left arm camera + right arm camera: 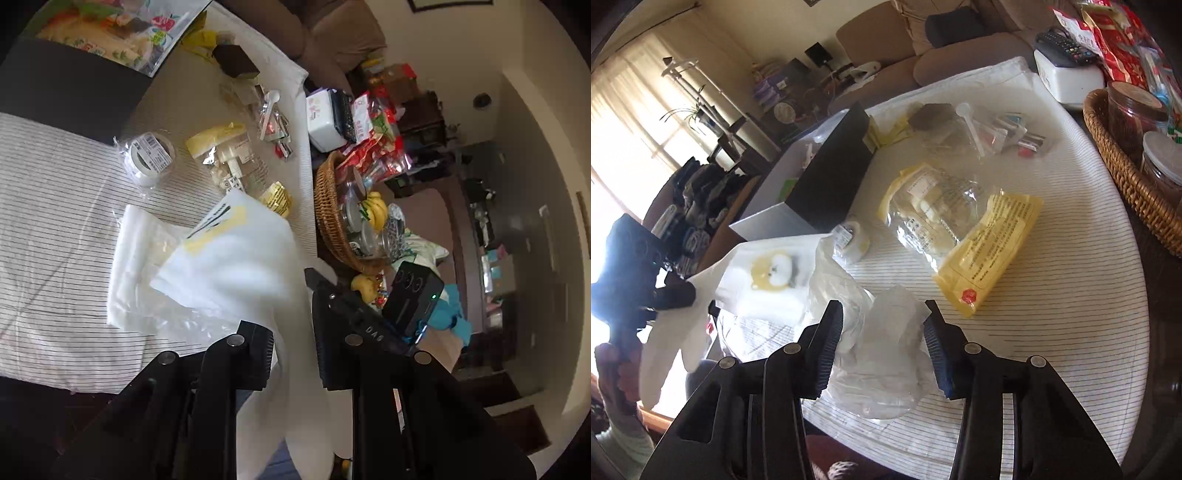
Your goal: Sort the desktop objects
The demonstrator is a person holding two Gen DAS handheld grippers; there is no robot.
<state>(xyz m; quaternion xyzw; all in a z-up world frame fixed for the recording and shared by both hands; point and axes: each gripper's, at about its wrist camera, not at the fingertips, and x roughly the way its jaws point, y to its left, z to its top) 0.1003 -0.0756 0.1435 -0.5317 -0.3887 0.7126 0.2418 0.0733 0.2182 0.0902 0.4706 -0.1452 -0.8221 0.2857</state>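
My left gripper (291,328) is pinching the edge of one white sheet (236,258), jaws nearly together on it; in the right wrist view the same gripper (677,291) is holding that sheet (672,339) up off the table's near-left edge. My right gripper (882,325) is sitting half-closed around one crumpled clear plastic bag (882,354); the bag is between the fingers, but I cannot tell if the pads are actually pressing it. Both are working over the striped tablecloth (1052,314). Just beyond: one white packet with a yellow bear print (772,273), one small roll of white tape (849,240) in wrap, one clear bag with a yellow header (982,254) holding small white parts, one clear packet holding a white plastic spoon (971,122) and small sachets. One open black-sided box (827,184) is standing left of the pile, contents mostly hidden. Off the cloth to the right, one wicker basket (1126,173) is holding lidded jars, two showing there; the left wrist view also shows one bunch of bananas (376,210) in the basket (328,210). One white box (1067,77) behind it is carrying one remote (1063,46).
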